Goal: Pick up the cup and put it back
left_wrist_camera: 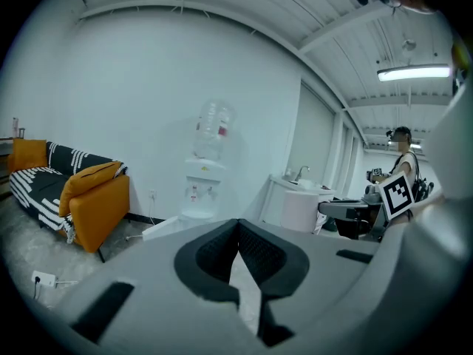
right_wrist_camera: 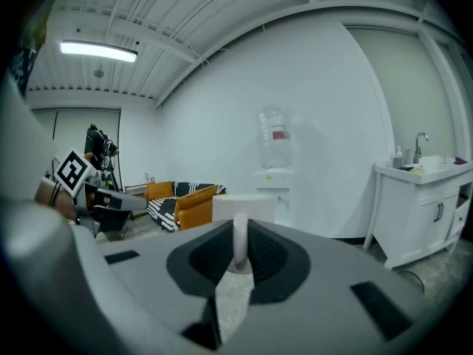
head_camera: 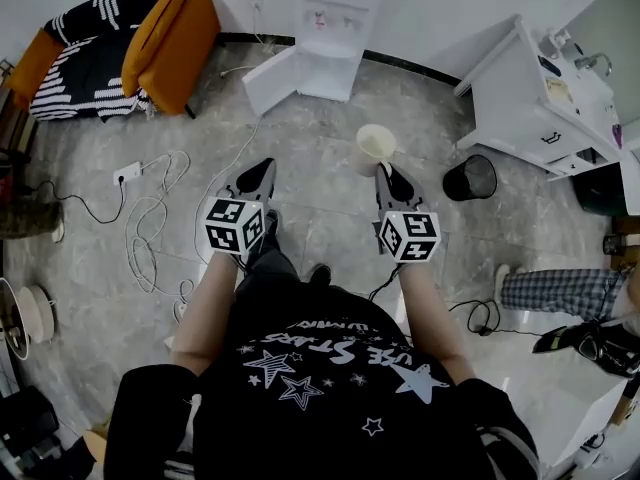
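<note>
Cup [right_wrist_camera: 242,204] is pinched by its side wall in the right gripper's [right_wrist_camera: 240,254] fingers [right_wrist_camera: 272,251]. It looks like one finger is inside the rim and one outside, with the mouth facing up. In the head view it hangs in the air over the floor [head_camera: 310,158], just ahead of the person, with nothing under it. The left gripper [left_wrist_camera: 238,231] has its fingers closed together on nothing and sits beside the right one, a bit apart.

Farther out there's a water dispenser [head_camera: 330,18] at the far wall, a sofa [head_camera: 150,38] far left and a black bin [head_camera: 470,178] to the right.

I'd say the pick-up is done and this is the carry. Next comes the put-back: find a flat spot, lower the cup upright until the base sits, then open the fingers. No bench is in view, so I can't tell where it goes.
</note>
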`<state>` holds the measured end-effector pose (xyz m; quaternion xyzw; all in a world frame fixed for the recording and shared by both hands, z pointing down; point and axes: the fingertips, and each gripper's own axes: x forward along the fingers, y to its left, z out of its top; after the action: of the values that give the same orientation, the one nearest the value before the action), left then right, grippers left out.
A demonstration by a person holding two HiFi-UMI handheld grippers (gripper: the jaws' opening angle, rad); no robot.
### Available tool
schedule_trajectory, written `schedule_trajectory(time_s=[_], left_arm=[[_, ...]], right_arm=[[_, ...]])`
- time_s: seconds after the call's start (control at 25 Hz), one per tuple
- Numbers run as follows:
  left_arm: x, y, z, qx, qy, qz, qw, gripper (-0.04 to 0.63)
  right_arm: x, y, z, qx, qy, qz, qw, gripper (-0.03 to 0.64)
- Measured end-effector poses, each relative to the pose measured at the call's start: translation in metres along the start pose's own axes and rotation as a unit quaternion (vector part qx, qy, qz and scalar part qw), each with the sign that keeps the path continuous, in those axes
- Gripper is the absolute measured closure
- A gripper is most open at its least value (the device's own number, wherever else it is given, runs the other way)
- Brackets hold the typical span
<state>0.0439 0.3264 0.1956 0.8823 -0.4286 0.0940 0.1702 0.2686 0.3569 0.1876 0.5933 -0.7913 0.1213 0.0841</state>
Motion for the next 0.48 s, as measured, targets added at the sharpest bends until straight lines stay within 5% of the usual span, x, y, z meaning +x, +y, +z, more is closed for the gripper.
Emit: schedule_trajectory(time_s=[0.48], left_arm=[[0.038, 0.073, 0.021, 0.019, 0.033, -0.038, 0.9986, 0.588]], right_arm=[[0.08, 0.016, 0.003, 0.02, 0.02, -0.029, 0.999, 0.574]])
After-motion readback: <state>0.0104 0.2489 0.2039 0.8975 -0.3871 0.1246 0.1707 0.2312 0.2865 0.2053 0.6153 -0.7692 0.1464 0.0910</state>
